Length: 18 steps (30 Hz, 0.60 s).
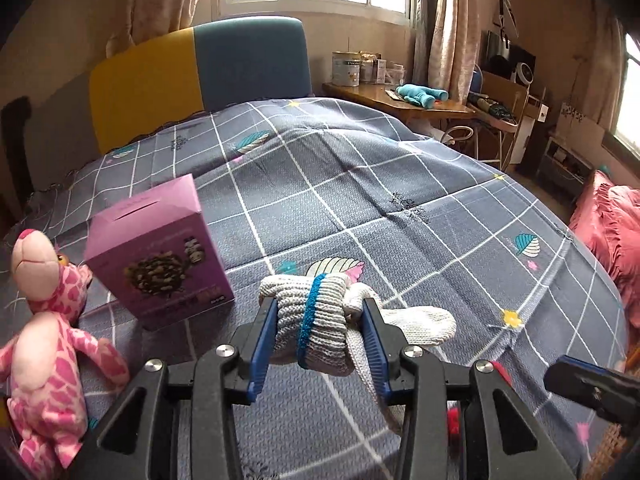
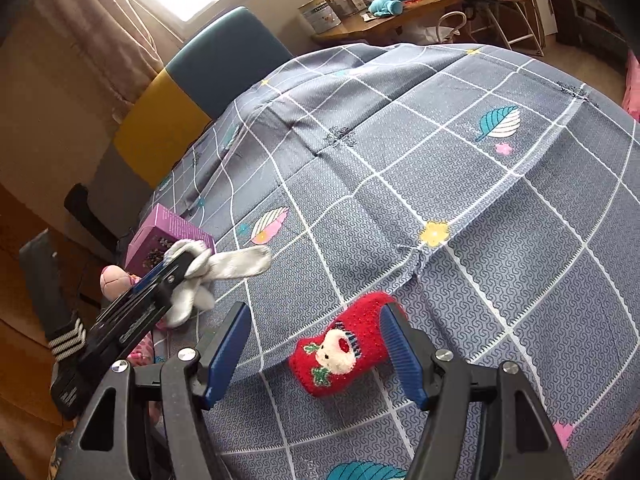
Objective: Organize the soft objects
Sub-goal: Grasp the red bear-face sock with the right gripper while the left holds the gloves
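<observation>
My left gripper (image 1: 320,312) is shut on a white knitted glove bundle (image 1: 316,320) with a blue band, held above the bed; its loose fingers trail to the right. It also shows in the right wrist view (image 2: 224,266), clamped in the left gripper (image 2: 176,264). A red sock (image 2: 344,350) with a white bear face lies on the grey checked bedspread (image 2: 440,152). My right gripper (image 2: 316,328) is open, its right finger against the sock's right side, its left finger well apart. The right gripper's tip (image 1: 592,388) shows at the left view's right edge.
A purple box (image 1: 160,256) stands on the bed at left, with a pink spotted plush toy (image 1: 44,340) beside it. A pink pillow (image 1: 612,232) lies at the right. A wooden desk (image 1: 400,100) with tins and a blue plush stands behind the bed.
</observation>
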Tool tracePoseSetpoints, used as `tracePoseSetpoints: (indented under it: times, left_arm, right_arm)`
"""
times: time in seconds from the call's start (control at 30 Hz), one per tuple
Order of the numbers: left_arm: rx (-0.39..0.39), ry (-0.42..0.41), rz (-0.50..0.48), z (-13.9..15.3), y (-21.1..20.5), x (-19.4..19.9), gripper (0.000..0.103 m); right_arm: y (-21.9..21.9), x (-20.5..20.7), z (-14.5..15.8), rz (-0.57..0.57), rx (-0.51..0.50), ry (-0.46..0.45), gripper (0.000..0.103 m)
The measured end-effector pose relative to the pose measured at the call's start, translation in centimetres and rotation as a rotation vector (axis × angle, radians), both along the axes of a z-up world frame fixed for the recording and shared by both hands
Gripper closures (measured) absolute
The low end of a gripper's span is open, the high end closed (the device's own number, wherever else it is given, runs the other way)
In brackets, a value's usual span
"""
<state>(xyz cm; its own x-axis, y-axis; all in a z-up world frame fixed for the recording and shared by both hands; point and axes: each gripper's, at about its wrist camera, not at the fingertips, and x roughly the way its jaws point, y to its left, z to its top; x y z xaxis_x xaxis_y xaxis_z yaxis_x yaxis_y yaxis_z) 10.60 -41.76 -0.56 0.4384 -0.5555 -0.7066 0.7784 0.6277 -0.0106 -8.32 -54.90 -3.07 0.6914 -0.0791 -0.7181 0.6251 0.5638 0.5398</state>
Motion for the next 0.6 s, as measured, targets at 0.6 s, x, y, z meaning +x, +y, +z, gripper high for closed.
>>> tracePoseSetpoints:
  times: [0.6]
  left_arm:
    - [-0.132,0.01,0.108,3.6,17.2,-3.9,0.061]
  right_arm:
    - [1.3,2.4,-4.2,0.032,0.15,0.223,0.031]
